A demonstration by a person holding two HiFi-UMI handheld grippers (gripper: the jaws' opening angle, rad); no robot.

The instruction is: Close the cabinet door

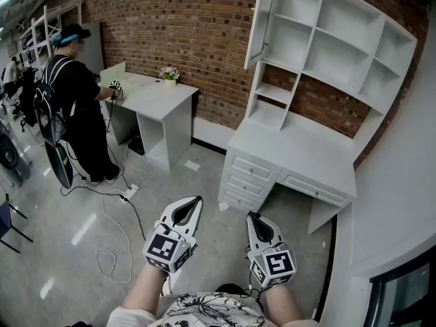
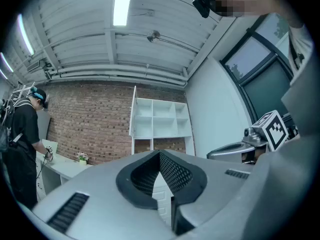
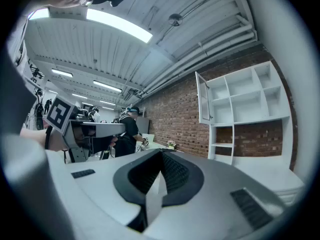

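Note:
A white desk [image 1: 300, 154] with a shelf hutch [image 1: 340, 53] stands against the brick wall. The hutch's narrow cabinet door [image 1: 257, 26] at its upper left hangs open, swung out toward the room. It also shows in the left gripper view as the door [image 2: 133, 112] and in the right gripper view as the door [image 3: 203, 98]. My left gripper [image 1: 194, 201] [image 2: 160, 155] and right gripper [image 1: 253, 216] [image 3: 161, 155] are held side by side over the floor, well short of the desk. Both are shut and hold nothing.
A person [image 1: 76, 101] stands at a second white desk [image 1: 158, 95] on the left, which carries a small flower pot [image 1: 169, 75]. Cables [image 1: 114, 231] trail across the floor. A white wall and a window [image 1: 402, 291] close off the right side.

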